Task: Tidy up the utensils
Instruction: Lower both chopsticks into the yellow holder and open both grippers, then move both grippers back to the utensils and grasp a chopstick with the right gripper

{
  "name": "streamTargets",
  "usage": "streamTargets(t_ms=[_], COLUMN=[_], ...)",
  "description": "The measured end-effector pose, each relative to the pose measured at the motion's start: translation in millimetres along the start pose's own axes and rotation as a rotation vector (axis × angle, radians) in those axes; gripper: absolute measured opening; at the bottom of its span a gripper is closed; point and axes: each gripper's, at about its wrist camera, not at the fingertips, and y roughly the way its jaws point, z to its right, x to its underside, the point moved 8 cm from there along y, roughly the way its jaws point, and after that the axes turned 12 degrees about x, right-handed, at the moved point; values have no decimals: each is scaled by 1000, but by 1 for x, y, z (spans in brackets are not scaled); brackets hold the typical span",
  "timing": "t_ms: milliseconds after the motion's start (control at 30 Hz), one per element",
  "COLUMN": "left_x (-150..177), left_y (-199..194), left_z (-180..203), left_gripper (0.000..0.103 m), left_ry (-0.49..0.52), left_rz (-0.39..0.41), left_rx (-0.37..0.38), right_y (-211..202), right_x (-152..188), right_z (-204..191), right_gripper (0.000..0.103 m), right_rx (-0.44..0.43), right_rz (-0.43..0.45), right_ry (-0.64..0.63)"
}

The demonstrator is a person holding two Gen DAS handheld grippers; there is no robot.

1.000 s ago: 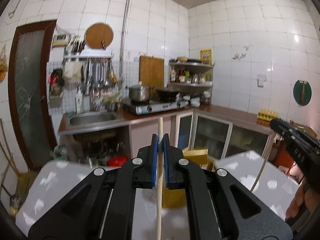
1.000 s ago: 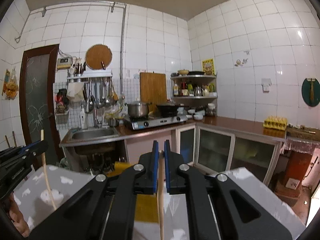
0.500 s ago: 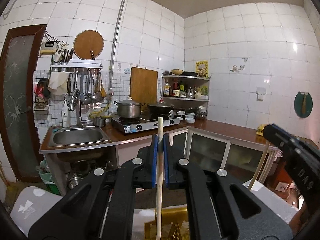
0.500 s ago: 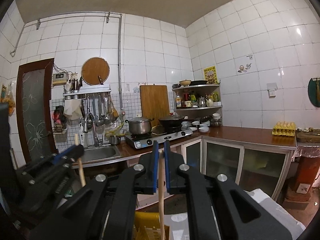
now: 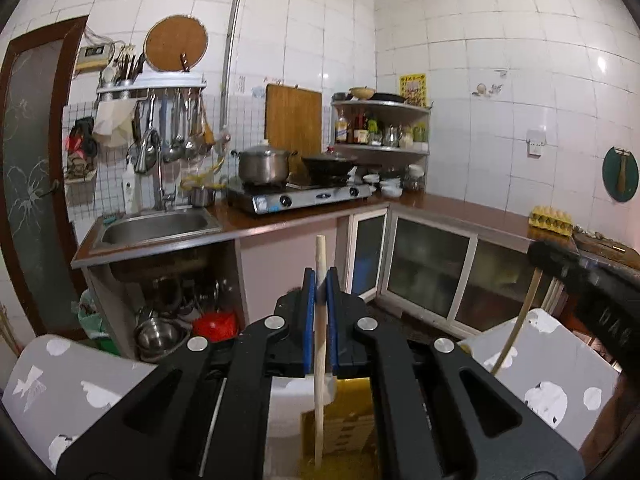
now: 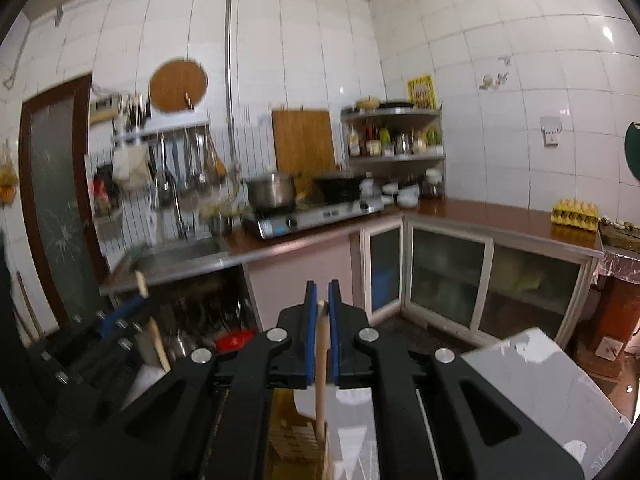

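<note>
Above the yellow slotted plastic basket [image 5: 352,432], both tongs have come lower, left tongs [image 5: 320,292] and right tongs [image 6: 322,304] each pinching a pale wooden chopstick [image 5: 320,344], ready to drop.

White wall tiles [image 5: 500,80], yellow basket [image 5: 352,420]

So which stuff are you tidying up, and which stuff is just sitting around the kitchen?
For the job:
- wooden stick clamped in the left gripper
- second wooden stick clamped in the right gripper
- yellow holder below them

Just sitting around:
- pot
- stove
- sink
- egg tray
- cutting board
</note>
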Motion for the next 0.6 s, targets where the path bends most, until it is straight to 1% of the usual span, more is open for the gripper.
streamTargets(t_ms=[33,67,100,133,167,200,233,267,333,367,433,467,533,600], left_x=[-1,-4,-7,-12,-15,-20,-23,-24,-24,-23,-20,-16,-8,6], left_y=[-5,-12,-19,-32,-39,-54,-64,-73,-96,-112,-133,-147,-162,-173], left_z=[-3,-7,-10,-13,-15,-17,-19,-20,-23,-25,-28,-29,-32,-35], left_gripper=[10,22,30,47,56,60,66,69,86,92,98,98,98,98], left_ry=[-5,-15,-23,-29,-30,-27,-22,-18,-13,-3,11,13,5,-5], left_rz=[-6,-6,-3,6,15,28,28,24,16,23,36,40,25,-9], left_rx=[-5,-9,-13,-23,-34,-52,-60,-64,-77,-89,-110,-121,-129,-133], right_y=[1,-1,-3,-6,-10,-18,-26,-36,-50,-60,-74,-81,-90,-101], right_x=[3,6,8,10,12,12,11,13,15,20,28,36,49,68], right_z=[1,5,8,12,16,21,25,30,36,41,48,51,54,58], right_gripper=[7,7,9,21,34,57,60,60,60,60,60,60,60,60], right_rx=[0,5,11,15,19,30,41,52,58,61,66,66,68,80], right_rz=[-12,-30,-45,-57,-63,-58,-50,-48,-56,-62,-75,-86,-106,-129], right_ry=[-3,-5,-7,-7,-6,-3,-7,-19,-25,-27,-30,-34,-46,-63])
